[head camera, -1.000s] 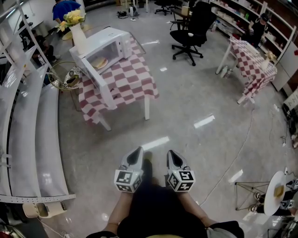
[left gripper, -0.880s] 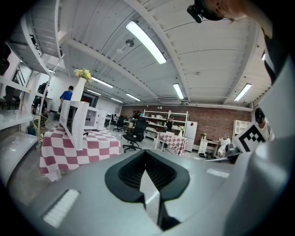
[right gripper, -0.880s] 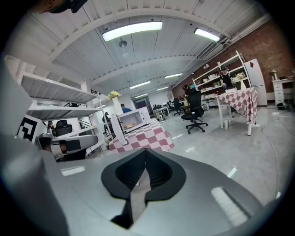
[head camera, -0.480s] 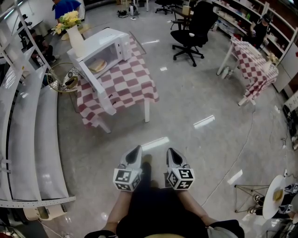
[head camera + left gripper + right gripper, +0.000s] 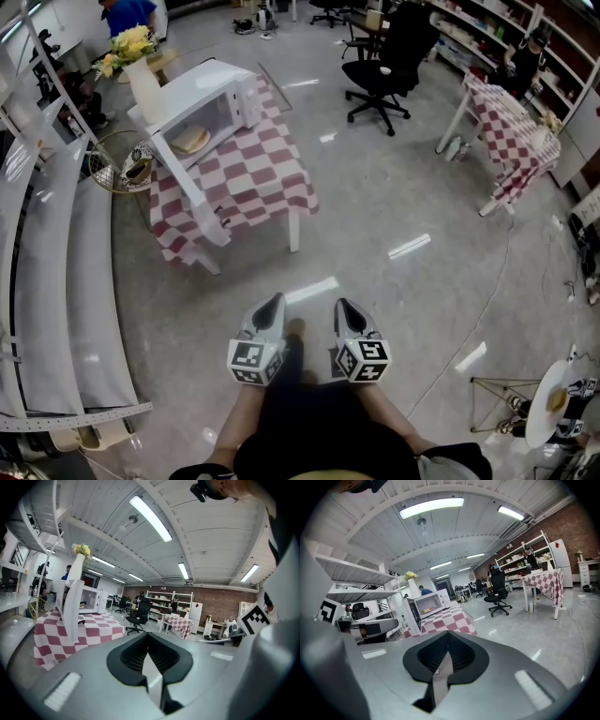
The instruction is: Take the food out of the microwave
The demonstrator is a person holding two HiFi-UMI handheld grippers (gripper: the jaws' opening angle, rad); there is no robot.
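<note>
So the food (image 5: pixel 190 139), something flat and tan, sits inside the white microwave (image 5: pixel 217 92) on the checkered table (image 5: pixel 258 178), door hanging open. It's well ahead and off to the left of both grippers, so the left gripper (image 5: pixel 273 307) is a bit nearer. The left gripper and right gripper (image 5: pixel 345 310) both have jaws fully closed, holding nothing.

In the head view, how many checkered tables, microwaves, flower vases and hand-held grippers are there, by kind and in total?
Checkered tables: 2
Microwave: 1
Flower vase: 1
Grippers: 2, the left gripper and the right gripper
Total: 6
</note>
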